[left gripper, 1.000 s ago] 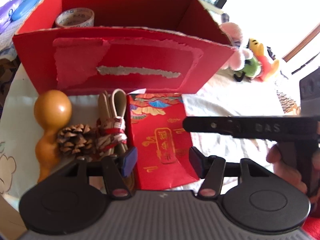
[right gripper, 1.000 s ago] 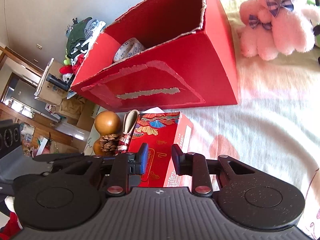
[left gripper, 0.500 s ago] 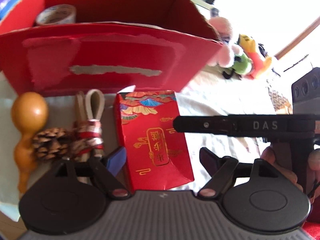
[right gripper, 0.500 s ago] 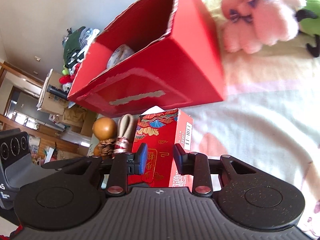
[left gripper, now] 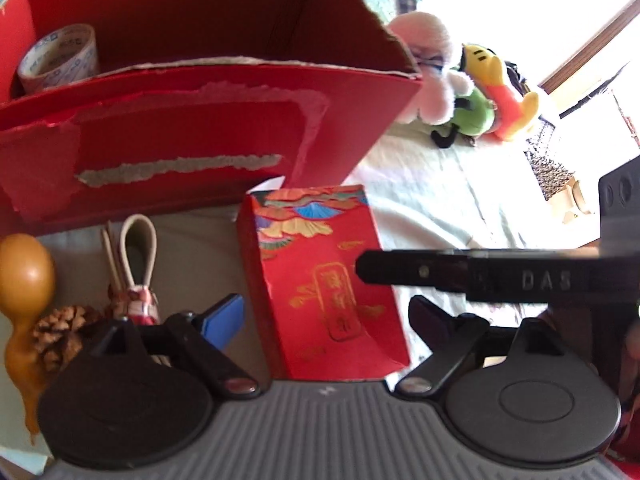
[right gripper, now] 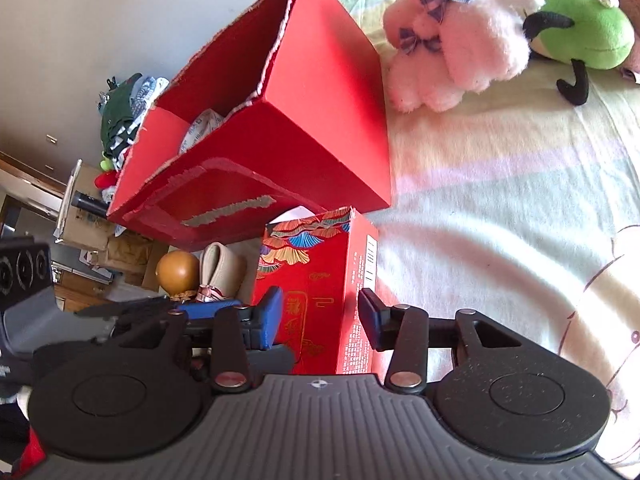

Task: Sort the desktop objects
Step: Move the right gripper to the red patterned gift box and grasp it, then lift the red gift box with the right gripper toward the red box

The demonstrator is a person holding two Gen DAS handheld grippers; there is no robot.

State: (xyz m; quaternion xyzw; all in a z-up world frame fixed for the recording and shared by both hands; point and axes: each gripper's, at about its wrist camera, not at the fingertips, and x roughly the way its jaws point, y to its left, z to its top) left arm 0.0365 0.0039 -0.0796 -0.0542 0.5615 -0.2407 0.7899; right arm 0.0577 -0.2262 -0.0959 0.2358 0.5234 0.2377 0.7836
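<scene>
Left wrist, gourd cut off, pinecone half-hidden

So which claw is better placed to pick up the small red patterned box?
Probably the right claw: its open fingers straddle the small red box's narrow sides. The left claw spans the box's broader face.

A small red carton with gold and blue patterns is standing upright just in front of a big open red box, which is holding a tape roll. A gourd, pinecone and tied bundle are lying beside the carton.
</scene>
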